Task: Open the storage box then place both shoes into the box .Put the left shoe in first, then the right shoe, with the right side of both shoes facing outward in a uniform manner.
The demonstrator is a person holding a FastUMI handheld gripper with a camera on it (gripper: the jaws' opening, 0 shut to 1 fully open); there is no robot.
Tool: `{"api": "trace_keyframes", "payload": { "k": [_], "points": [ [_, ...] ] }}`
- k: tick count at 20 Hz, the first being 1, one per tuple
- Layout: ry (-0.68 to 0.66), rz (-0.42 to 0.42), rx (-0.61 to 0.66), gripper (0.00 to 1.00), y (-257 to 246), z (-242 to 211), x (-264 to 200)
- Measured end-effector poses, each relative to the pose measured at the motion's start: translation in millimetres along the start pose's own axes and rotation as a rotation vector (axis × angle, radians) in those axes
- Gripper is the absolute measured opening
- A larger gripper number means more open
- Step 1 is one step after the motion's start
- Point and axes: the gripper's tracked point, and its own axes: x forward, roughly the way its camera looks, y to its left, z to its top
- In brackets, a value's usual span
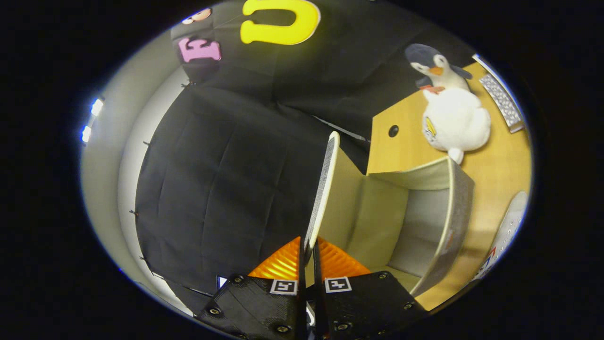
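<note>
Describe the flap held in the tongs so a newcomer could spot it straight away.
Start at the wooden table where the plush penguin sits. Beside the penguin stands the open storage box, its pale inside empty. The lid flap is the thin panel rising from the box's near edge, pinched edge-on by the shut tongs; unlike the box walls, it swings free, seen edge-on.

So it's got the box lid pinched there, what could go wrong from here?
1. The gripper clamps only the thin edge of the lid; it may slip out and fall shut over the storage box.
2. A hard pull could drag the light box along the table toward the plush penguin.
3. The shoe lies close beside the box and could get knocked.
</note>
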Motion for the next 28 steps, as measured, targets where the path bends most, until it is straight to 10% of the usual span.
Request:
{"api": "trace_keyframes", "payload": {
  "k": [10,13,18,28],
  "points": [
    [0.084,-0.077,-0.139,0.09,54.6,-21.1,108.2],
    [0.115,-0.145,-0.202,0.53,40.8,-30.0,139.7],
    [0.151,-0.168,-0.251,0.79,39.5,-32.7,140.6],
    [0.072,-0.257,-0.287,0.82,15.6,-12.9,65.3]
  ]
}}
